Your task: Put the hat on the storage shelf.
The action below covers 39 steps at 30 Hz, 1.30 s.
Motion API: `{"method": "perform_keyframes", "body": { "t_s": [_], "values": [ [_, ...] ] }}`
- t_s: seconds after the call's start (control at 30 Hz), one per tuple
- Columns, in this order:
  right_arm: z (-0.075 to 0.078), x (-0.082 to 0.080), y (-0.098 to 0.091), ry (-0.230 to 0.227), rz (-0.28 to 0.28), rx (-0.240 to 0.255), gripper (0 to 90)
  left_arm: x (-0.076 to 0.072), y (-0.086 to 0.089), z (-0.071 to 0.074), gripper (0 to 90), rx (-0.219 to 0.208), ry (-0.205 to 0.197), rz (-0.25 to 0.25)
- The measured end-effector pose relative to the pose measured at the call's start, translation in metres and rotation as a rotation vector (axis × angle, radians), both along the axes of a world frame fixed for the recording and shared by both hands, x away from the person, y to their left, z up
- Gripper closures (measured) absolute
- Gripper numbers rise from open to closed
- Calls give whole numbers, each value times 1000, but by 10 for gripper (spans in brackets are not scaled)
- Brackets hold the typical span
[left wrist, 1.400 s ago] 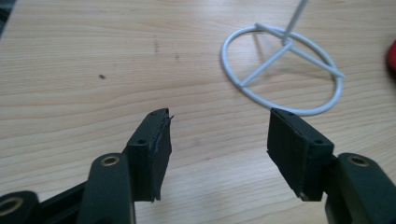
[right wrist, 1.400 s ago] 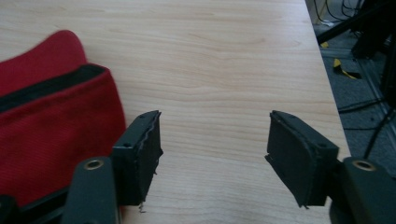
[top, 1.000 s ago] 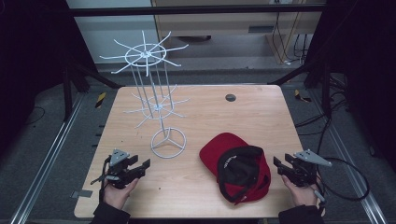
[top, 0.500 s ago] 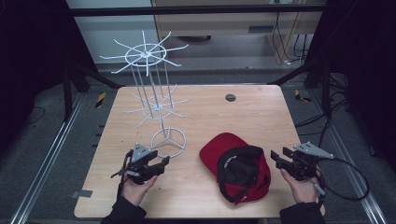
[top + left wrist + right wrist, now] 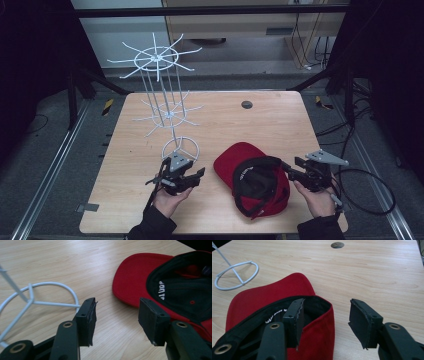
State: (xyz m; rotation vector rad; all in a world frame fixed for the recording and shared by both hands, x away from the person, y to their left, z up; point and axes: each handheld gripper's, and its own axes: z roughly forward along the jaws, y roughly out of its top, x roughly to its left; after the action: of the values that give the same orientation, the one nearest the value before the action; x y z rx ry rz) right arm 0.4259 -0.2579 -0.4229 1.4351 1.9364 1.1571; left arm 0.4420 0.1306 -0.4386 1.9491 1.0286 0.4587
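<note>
On the wooden worktop (image 5: 260,120), seen from the high view: red cap (image 5: 252,177) lying upside down near the front edge, brim turned toward the white wire rack (image 5: 167,107), black lining facing up. Rack's ring base (image 5: 180,148) resting just beside the brim, on the cap's left. Left claw (image 5: 192,175) held between ring base and cap, close to the brim, apart from it, jaws spread with nothing between them and just been narrowing. Right claw (image 5: 292,172) at the cap's right rim, jaws spread and just been widening; contact with the rim hard to tell from here. Small dark round hole (image 5: 246,104) in the worktop well beyond the cap.

Through the left gripper view: left claw (image 5: 116,312) spread over bare wood, brim of the cap (image 5: 140,277) just ahead of the far jaw, white lettering showing on the black lining, ring base (image 5: 50,290) lying behind the near jaw.

Through the right gripper view: right claw (image 5: 325,315) spread wide, one jaw standing inside the cap (image 5: 267,297) against its black lining, the other outside over bare wood, red side wall between them but not pinched. Ring base (image 5: 237,275) beyond the cap, dark hole (image 5: 337,245) at the far edge.
</note>
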Motion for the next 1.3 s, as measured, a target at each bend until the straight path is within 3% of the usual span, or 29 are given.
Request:
{"method": "perform_keyframes", "body": {
  "t_s": [0.43, 0.67, 0.87, 0.97, 1.03, 1.07, 1.1, 1.13, 1.17, 1.3],
  "values": [
    [-15, -1, 11, 55, 51, -17, 383, -5, -49, -11, 529, 35, 34, -76],
    [-24, 4, 15, 90, 61, -33, 324, -5, -63, -21, 552, 53, 57, -93],
    [-35, 8, 17, 146, 71, -34, 316, -5, -74, -30, 578, 83, 62, -103],
    [-41, 11, 19, 194, 84, -54, 389, -4, -74, -31, 591, 87, 57, -99],
    [-41, 11, 20, 207, 89, -71, 508, -4, -74, -31, 594, 89, 61, -99],
    [-41, 11, 20, 207, 89, -71, 508, -3, -74, -31, 594, 90, 61, -100],
    [-39, 10, 19, 201, 88, -82, 662, -3, -74, -32, 599, 94, 60, -97],
    [-39, 10, 19, 201, 88, -82, 662, -3, -74, -32, 600, 94, 60, -97],
    [-36, 9, 17, 188, 95, -73, 753, -2, -74, -33, 600, 93, 64, -95],
    [-30, 6, 17, 149, 99, -48, 805, -1, -72, -35, 605, 90, 65, -99]
  ]
}}
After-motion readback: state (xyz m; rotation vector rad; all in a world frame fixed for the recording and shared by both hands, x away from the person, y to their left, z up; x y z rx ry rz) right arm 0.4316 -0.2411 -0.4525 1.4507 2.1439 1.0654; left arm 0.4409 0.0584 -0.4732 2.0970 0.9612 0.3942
